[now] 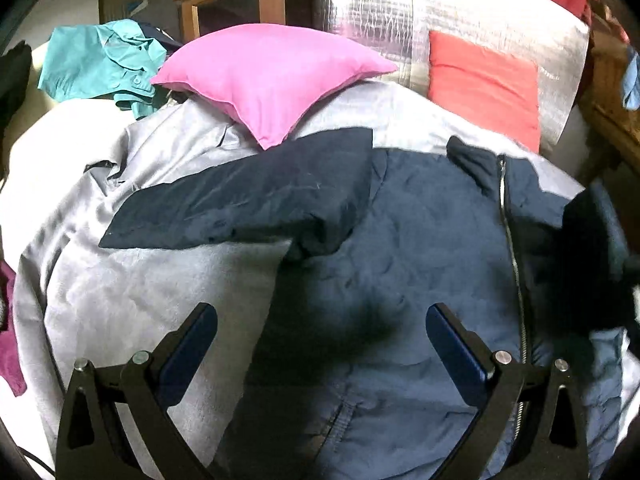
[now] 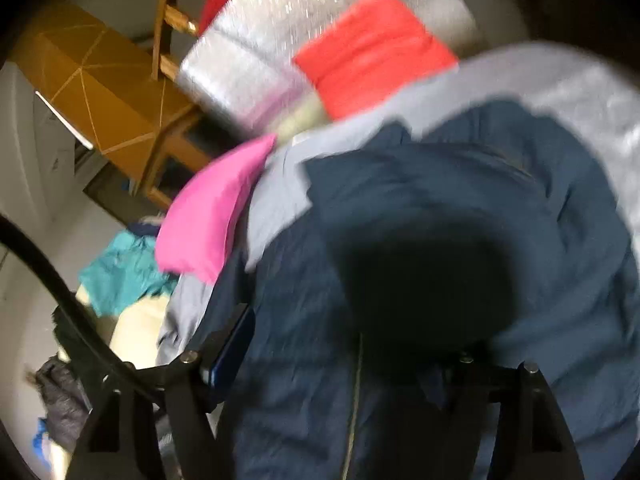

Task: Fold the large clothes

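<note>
Left gripper (image 1: 320, 320): my jaws stand wide apart, nothing between them, blue pads facing each other above the jacket.
Jacket (image 1: 400, 240): navy, spread flat on the grey sheet (image 1: 120, 300) right under my left fingers, front side up.
Zipper (image 1: 516, 264): silver, runs from the collar down toward my right-hand finger.
Sleeve (image 1: 240, 204): lies folded across the chest, cuff end pointing left over the grey sheet.
Pink pillow (image 1: 268, 76): beyond the jacket, one corner resting on the sheet just above the sleeve.
Red cushion (image 1: 484, 84): leans against the silver foil panel (image 1: 376, 12), far right of the pink pillow.
Teal garment (image 1: 104, 60): crumpled at far left, well apart from the jacket.
Wooden cabinet (image 1: 244, 0): behind the pillows.

Right gripper (image 2: 352, 344): frame is motion-blurred and tilted; my left finger (image 2: 236, 344) shows its blue pad, the other tip is lost in a dark shadow patch. Jaws look spread apart, with no cloth pinched that I can see.
Jacket (image 2: 460, 184): fills the centre below my right fingers, bunched, zipper (image 2: 354, 392) running down the bottom middle.
Pink pillow (image 2: 212, 212): left of the jacket.
Red cushion (image 2: 372, 48): top, on the foil panel (image 2: 248, 60).
Teal garment (image 2: 124, 272): lower left, beside the pillow.
Black cable (image 2: 72, 300): arcs across the left edge.
</note>
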Tool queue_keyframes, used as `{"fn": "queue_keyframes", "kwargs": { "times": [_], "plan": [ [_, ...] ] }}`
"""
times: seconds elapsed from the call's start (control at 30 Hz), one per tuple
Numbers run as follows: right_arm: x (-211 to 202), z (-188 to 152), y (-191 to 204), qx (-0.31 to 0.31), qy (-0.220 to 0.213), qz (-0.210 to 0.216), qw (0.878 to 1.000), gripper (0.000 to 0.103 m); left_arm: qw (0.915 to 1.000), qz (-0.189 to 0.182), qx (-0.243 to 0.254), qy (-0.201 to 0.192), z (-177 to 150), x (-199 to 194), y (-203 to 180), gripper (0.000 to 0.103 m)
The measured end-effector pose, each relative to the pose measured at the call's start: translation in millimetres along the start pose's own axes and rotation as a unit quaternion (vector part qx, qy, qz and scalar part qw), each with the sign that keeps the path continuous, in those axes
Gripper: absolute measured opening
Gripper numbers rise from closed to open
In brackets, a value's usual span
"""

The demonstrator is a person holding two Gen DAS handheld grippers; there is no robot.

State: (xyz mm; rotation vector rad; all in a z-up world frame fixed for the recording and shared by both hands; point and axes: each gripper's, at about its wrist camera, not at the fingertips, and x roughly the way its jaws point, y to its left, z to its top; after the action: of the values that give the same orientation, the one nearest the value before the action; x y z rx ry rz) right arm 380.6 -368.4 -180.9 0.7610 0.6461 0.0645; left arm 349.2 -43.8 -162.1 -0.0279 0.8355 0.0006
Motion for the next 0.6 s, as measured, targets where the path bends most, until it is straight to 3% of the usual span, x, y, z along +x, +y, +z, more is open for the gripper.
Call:
{"fn": "queue_keyframes", "kwargs": {
  "times": [0.07, 0.2, 0.3, 0.37, 0.47, 0.6],
  "plan": [
    [-12, -2, -6, 0.012, 0.004, 0.013, 1.0, 0.077, 0.9998, -0.008, 0.0, -0.016, 0, -4, -1, 0.103],
    [-68, 2, -41, 0.039, -0.078, 0.009, 0.996, 0.084, 0.9982, -0.032, 0.01, -0.049, 0, -18, -11, 0.103],
    [-96, 10, -88, 0.111, -0.131, -0.019, 0.985, 0.084, 0.9958, -0.049, 0.034, -0.07, -3, -24, -30, 0.103],
    [-101, 12, -115, 0.147, -0.139, -0.033, 0.979, 0.083, 0.9931, -0.057, 0.06, -0.082, -6, -27, -47, 0.103],
    [-84, 21, -152, 0.189, -0.112, -0.065, 0.973, 0.081, 0.9874, -0.075, 0.105, -0.092, -11, -28, -81, 0.103],
    [-53, 36, -168, 0.193, -0.09, -0.081, 0.974, 0.081, 0.9823, -0.113, 0.134, -0.066, -9, -21, -129, 0.103]
  ]
}}
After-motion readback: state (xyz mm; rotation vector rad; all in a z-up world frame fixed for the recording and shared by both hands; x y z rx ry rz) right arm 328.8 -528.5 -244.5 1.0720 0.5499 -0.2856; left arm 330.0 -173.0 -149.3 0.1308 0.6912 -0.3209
